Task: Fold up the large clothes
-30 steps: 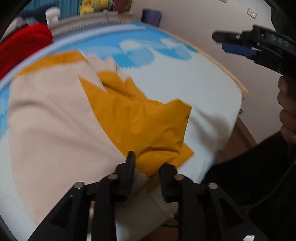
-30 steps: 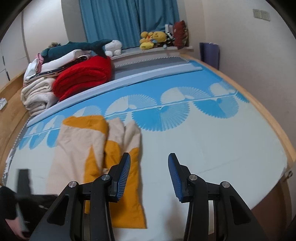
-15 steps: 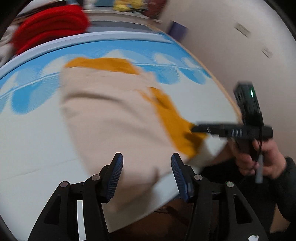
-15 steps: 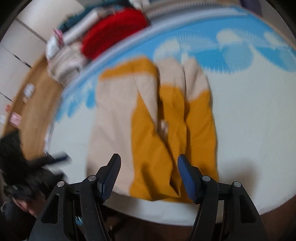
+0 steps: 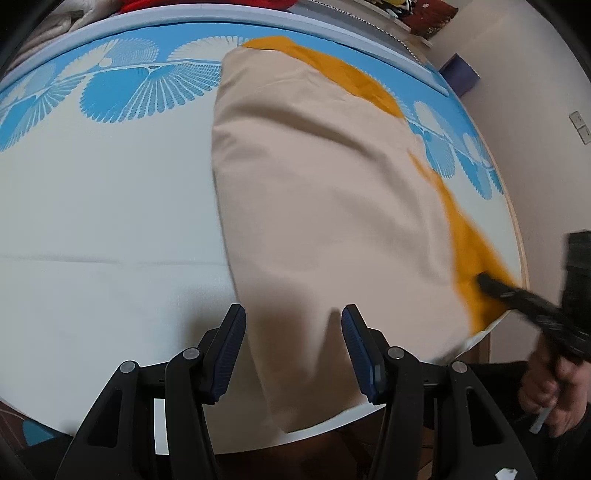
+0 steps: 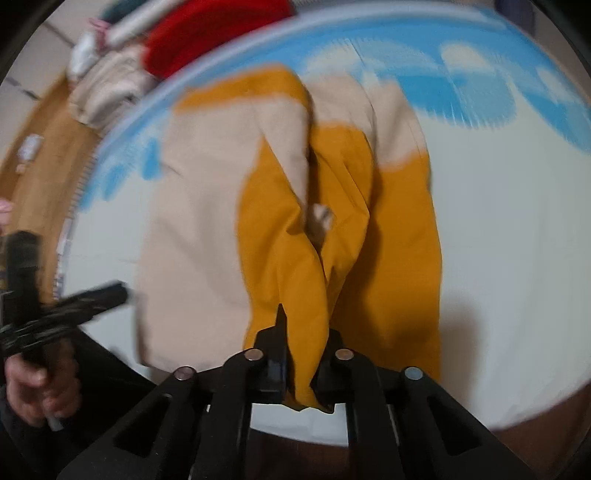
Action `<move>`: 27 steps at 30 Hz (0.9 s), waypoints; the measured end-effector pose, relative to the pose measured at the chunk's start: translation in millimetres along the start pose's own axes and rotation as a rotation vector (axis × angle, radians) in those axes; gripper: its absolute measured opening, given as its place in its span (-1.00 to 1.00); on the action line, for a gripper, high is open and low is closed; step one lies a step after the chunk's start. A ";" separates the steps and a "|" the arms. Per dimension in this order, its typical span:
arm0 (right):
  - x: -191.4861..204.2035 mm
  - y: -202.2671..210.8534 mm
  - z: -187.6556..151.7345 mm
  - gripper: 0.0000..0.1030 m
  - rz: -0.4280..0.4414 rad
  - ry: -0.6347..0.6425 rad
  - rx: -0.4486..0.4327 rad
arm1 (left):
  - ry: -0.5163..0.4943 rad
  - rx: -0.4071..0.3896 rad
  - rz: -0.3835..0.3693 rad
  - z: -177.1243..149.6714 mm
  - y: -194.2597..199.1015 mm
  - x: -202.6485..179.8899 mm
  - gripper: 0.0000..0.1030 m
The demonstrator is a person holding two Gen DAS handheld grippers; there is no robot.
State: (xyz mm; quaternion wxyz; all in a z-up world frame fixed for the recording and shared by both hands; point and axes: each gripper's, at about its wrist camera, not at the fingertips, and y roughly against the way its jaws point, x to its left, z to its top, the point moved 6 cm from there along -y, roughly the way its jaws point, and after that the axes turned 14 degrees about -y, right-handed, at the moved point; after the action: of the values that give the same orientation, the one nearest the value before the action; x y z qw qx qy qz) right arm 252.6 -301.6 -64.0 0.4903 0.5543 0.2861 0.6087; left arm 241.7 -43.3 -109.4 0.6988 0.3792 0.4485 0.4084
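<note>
A large beige and mustard garment (image 5: 325,192) lies spread on the bed, its near edge at the mattress front. My left gripper (image 5: 293,343) hovers open over the beige near edge, with the cloth below and between its fingers but not pinched. In the right wrist view my right gripper (image 6: 303,350) is closing its jaws, and a fold of the mustard part (image 6: 399,240) is pinched between them at the garment's near right edge. That right gripper (image 5: 484,280) also shows in the left wrist view, on the mustard corner. The left gripper (image 6: 110,295) shows blurred at far left.
The bed sheet (image 5: 92,221) is white with blue fan patterns toward the far side. A red blanket (image 6: 207,29) and folded pale cloths (image 6: 107,96) are stacked beyond the bed's head. A hand (image 5: 554,391) holds the right gripper by the wooden bed edge (image 5: 517,229).
The right gripper dropped to the garment's near edge and shut on a mustard fold. The left gripper let go, opened, and slid left along the near edge over the beige part.
</note>
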 end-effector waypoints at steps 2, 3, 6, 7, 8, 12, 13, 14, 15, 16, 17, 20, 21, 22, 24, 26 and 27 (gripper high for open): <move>21.1 42.2 5.3 -0.86 0.114 0.072 -0.127 | -0.008 -0.007 -0.008 2.3 -0.6 -3.9 -0.04; 28.6 63.1 4.6 -0.86 0.153 0.114 -0.190 | -0.014 -0.010 -0.016 -0.4 1.7 -5.9 -0.04; 29.1 101.6 -4.6 -0.87 0.170 0.184 -0.311 | -0.048 -0.018 -0.052 2.1 3.3 -18.5 -0.04; 20.7 106.2 -6.0 -0.87 0.145 0.177 -0.328 | -0.074 -0.018 -0.066 2.9 3.2 -26.0 -0.04; 10.2 106.6 -8.0 -0.87 0.110 0.163 -0.332 | -0.090 -0.016 -0.074 3.4 2.5 -30.8 -0.04; -57.9 68.5 -15.7 -0.88 -0.100 0.011 -0.199 | -0.181 0.037 -0.107 -1.8 -11.6 -56.0 -0.04; -72.8 55.5 -21.0 -0.88 -0.142 -0.032 -0.150 | -0.206 0.063 -0.094 -4.0 -18.2 -59.7 -0.04; -85.7 40.2 -25.1 -0.88 -0.179 -0.058 -0.097 | -0.226 0.087 -0.076 -6.6 -24.0 -61.9 -0.03; -93.2 30.5 -28.1 -0.88 -0.197 -0.069 -0.064 | -0.253 0.122 -0.054 -11.1 -32.3 -64.6 -0.02; -98.0 20.0 -30.8 -0.88 -0.209 -0.072 -0.036 | -0.267 0.144 -0.036 -13.8 -37.7 -65.5 -0.03; -97.1 16.5 -31.2 -0.88 -0.211 -0.063 -0.035 | -0.273 0.148 -0.028 -14.4 -39.3 -65.1 -0.04; -89.4 16.5 -28.3 -0.88 -0.192 -0.044 -0.054 | -0.272 0.115 -0.075 -10.0 -28.5 -70.7 -0.07; -88.3 16.5 -27.3 -0.88 -0.179 -0.046 -0.061 | -0.285 0.114 -0.081 -12.4 -26.8 -72.6 -0.08; -88.4 16.4 -27.2 -0.88 -0.167 -0.049 -0.064 | -0.320 0.144 -0.055 -17.8 -33.1 -73.2 -0.09; -96.4 9.4 -29.2 -0.88 -0.199 -0.051 -0.027 | -0.381 0.230 0.005 -33.1 -52.9 -73.3 -0.07; -104.2 -3.6 -36.0 -0.88 -0.241 -0.046 0.032 | -0.410 0.263 0.037 -39.6 -62.4 -74.2 -0.01; -106.2 -9.4 -37.3 -0.88 -0.260 -0.036 0.052 | -0.420 0.261 0.043 -40.0 -61.2 -76.8 -0.01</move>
State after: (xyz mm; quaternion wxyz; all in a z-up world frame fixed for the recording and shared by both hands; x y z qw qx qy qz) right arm 209.5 -388.1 -122.5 0.5555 0.5361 0.3621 0.5224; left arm 198.0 -129.9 -152.3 0.7128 0.5524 0.3341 0.2742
